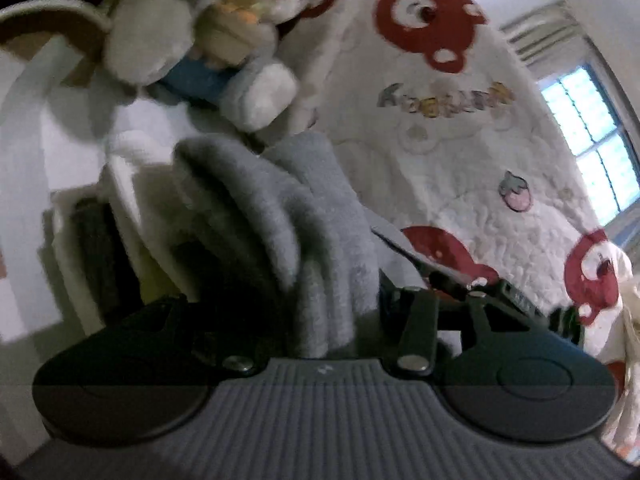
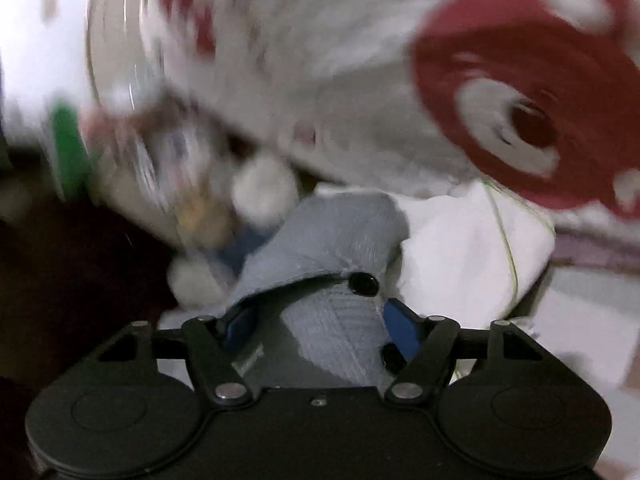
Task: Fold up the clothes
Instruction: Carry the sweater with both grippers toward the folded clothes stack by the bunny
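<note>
Our left gripper [image 1: 340, 300] is clamped on bunched folds of the gray garment [image 1: 280, 216], which hide its fingertips. Our right gripper [image 2: 316, 320] pinches another part of that garment [image 2: 332, 240] between blue pads [image 2: 400, 328], beside a black button [image 2: 363, 283]. Beyond lie a white quilt [image 1: 460, 152] printed with red bears and, far left, a plush rabbit [image 1: 200, 32]. The right view is badly blurred; a white cloth [image 2: 472, 240] shows to the right.

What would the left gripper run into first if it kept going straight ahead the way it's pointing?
Probably the plush toy; depth is unclear. The left gripper already holds the grey garment, which would travel with it.
</note>
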### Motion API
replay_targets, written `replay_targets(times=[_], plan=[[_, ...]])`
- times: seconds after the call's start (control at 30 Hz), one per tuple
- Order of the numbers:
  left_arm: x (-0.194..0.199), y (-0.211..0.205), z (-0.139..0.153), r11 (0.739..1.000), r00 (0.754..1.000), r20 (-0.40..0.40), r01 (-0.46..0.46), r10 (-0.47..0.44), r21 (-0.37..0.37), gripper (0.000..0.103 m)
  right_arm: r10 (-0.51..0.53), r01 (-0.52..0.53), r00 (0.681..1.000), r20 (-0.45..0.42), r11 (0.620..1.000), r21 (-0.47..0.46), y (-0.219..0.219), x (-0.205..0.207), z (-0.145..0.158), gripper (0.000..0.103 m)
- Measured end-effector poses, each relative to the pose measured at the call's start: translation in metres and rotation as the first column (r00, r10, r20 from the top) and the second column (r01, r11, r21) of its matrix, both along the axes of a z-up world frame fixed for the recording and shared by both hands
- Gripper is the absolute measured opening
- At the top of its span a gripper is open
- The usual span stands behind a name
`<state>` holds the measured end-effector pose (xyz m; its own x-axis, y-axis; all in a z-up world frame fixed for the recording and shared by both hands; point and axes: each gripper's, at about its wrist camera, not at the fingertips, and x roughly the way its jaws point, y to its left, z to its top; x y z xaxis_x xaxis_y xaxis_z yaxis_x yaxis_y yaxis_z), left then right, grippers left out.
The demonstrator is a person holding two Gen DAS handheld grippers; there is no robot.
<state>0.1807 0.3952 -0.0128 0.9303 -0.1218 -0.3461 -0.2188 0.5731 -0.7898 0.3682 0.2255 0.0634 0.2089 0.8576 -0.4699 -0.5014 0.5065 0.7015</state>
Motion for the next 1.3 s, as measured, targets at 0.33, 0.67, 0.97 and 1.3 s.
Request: replay_targets(times=[0.33,0.67,0.97,1.3], plan=[[-0.017,0.005,-0.003,1.000,1.000,-0.006,0.013,-0.013,0.025,0.048,-0.031,-0.001,0.977,0.213,0.989,0.145,-0.102,-0.083,-0.032,0.075],[-0.025,0.005,-0.001,0.989,1.000,-0.026,0.016,-0.012,0.145,0.065,0.059,-0.072,0.954,0.294,0.997,0.036,-0.092,-0.095,-0.047,0.075],[-0.006,0.025,-0.011,0.992,0.998,-0.044,0.059,-0.054,0.113,0.078,0.002,-0.008,0.966,0.259,1.000,0.024,-0.054,-0.090,-0.059,0.076],[-0.015,-0.002,0.003,0.924,0.991,0.031,0.107,-0.127,0.367,0.039,-0.022,0.053,0.870,0.493,0.997,-0.050,-0.018,-0.097,-0.009,0.044]])
